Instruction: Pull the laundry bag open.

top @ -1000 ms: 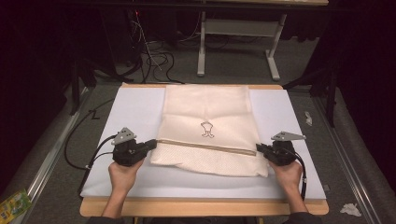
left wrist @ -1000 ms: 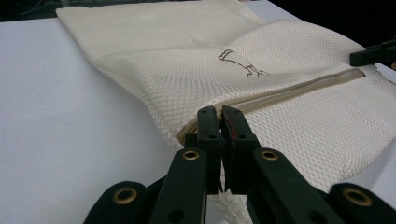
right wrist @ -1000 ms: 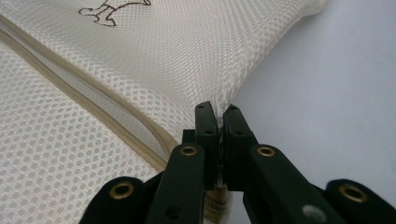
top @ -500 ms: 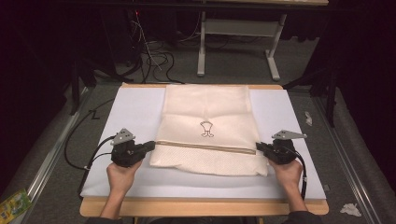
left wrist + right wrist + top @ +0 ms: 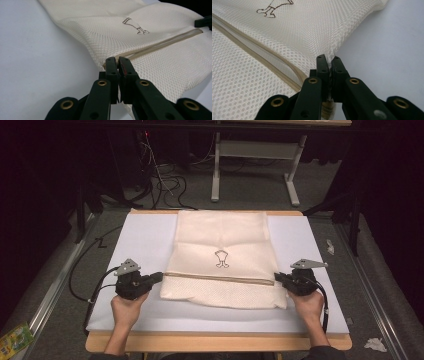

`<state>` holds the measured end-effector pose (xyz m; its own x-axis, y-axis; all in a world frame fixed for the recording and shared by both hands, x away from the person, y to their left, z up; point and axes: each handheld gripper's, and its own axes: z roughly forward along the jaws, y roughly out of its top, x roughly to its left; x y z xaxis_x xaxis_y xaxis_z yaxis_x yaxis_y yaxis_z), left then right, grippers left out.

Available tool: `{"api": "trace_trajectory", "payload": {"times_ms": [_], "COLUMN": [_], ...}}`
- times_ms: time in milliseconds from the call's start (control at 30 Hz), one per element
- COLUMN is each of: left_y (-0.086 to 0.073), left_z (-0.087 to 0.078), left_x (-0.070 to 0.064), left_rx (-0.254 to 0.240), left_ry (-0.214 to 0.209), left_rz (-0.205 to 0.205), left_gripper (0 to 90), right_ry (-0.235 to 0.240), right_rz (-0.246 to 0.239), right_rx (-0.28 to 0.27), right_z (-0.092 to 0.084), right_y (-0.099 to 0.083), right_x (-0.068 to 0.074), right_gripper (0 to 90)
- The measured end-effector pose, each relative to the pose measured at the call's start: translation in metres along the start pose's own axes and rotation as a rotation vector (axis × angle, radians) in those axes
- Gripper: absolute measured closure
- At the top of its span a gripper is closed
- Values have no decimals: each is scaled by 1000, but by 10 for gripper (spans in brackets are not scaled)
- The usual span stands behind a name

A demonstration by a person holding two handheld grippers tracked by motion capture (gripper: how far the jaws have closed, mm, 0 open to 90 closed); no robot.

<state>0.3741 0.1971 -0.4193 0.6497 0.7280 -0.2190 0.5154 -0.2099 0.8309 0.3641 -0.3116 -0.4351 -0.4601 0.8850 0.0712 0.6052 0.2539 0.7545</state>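
A cream mesh laundry bag lies flat in the middle of a white-topped counter, its far end reaching the counter's far edge and its near end stopping short of the near edge; a beige zipper runs straight across the bag from its left side to its right side, with a small dark printed emblem just beyond it. The left gripper, held in the person's left hand near the counter's near-left corner, has its fingers closed on the bag's left edge at the zipper's end; in the left gripper view the mesh is pinched between them. The right gripper, held in the right hand near the near-right corner, has its fingers clamped on the bag's right edge at the other end of the zipper; the right gripper view shows mesh squeezed between the two black fingers. Black cables trail off the counter's left edge.
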Motion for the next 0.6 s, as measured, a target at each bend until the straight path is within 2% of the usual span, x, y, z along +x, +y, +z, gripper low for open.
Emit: {"api": "trace_trajectory", "payload": {"times_ms": [333,600], "left_y": [-4,-3], "left_z": [2,-3], "left_x": [3,1], "left_rx": [16,-19], "left_ry": [21,14], "left_rz": [-5,-19], "left_gripper": [871,870], "right_ry": [12,35], "right_rz": [-11,19], "right_rx": [1,-8], "right_z": [1,-4], "right_y": [1,3], "right_x": [0,0], "right_gripper": [887,884]}}
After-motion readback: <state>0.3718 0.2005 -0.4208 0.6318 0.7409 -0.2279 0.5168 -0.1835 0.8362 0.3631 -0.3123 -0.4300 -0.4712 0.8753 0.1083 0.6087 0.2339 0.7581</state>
